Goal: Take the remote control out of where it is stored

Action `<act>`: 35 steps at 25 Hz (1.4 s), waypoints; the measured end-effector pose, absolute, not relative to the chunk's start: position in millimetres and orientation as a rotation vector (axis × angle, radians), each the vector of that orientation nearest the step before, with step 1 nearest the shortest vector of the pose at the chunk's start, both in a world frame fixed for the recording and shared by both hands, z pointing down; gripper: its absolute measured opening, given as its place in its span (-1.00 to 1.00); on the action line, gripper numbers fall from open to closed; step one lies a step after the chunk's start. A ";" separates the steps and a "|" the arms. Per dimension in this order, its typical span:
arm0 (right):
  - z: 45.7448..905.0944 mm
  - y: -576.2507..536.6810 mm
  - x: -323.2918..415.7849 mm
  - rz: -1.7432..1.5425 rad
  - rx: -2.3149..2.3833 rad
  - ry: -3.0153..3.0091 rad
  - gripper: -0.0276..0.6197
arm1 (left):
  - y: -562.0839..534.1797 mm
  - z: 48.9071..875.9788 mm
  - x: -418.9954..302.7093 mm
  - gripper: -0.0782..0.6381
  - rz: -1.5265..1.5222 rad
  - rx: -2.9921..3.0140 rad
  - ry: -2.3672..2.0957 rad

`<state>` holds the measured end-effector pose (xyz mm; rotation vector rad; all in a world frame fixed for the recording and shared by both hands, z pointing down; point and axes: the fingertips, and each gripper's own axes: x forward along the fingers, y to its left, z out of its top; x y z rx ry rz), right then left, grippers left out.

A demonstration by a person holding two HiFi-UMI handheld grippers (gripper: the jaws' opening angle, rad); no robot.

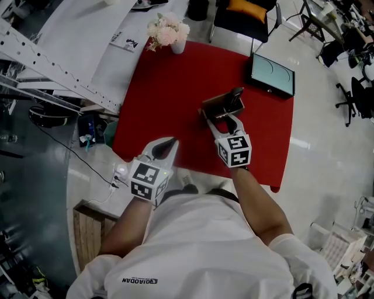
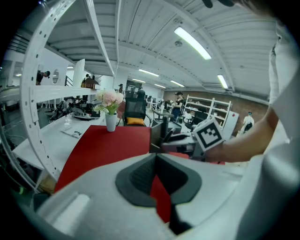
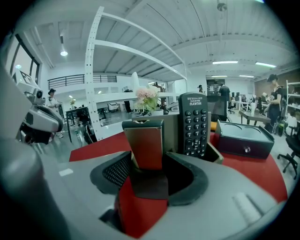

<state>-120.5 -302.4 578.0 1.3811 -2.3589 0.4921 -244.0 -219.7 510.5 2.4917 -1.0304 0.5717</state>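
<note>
A black remote control (image 1: pixel 236 94) (image 3: pixel 194 124) stands upright in a brown open-topped holder (image 1: pixel 217 105) (image 3: pixel 145 140) near the middle of the red table (image 1: pixel 169 87). My right gripper (image 1: pixel 222 118) (image 3: pixel 146 157) is open at the holder's near side. The holder's front panel stands between its fingertips, and a gap shows at the left pad. The remote is just right of that panel, untouched. My left gripper (image 1: pixel 171 142) (image 2: pixel 155 157) hovers over the table's front left edge, its tips together and nothing in them. In the left gripper view the holder (image 2: pixel 157 136) and the right gripper sit ahead to the right.
A white vase of pink flowers (image 1: pixel 169 32) (image 2: pixel 110 115) stands at the table's far edge. A dark box with a teal lid (image 1: pixel 272 75) (image 3: pixel 243 138) lies at the far right corner. A white desk with a perforated frame (image 1: pixel 87 41) adjoins on the left, and a black chair (image 1: pixel 242 17) stands beyond.
</note>
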 end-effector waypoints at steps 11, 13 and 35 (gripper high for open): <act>574.0 -303.7 -120.3 0.495 1.404 -2.338 -0.31 | -225.2 507.6 -247.8 -0.77 0.549 2.521 -0.996; 567.6 -302.8 -118.8 0.489 1.416 -2.350 -0.31 | -224.9 506.6 -247.5 -0.77 0.547 2.524 -0.997; 454.4 -276.4 -72.7 0.376 1.314 -2.598 -0.32 | -221.3 479.1 -181.8 -0.77 0.461 2.540 -1.098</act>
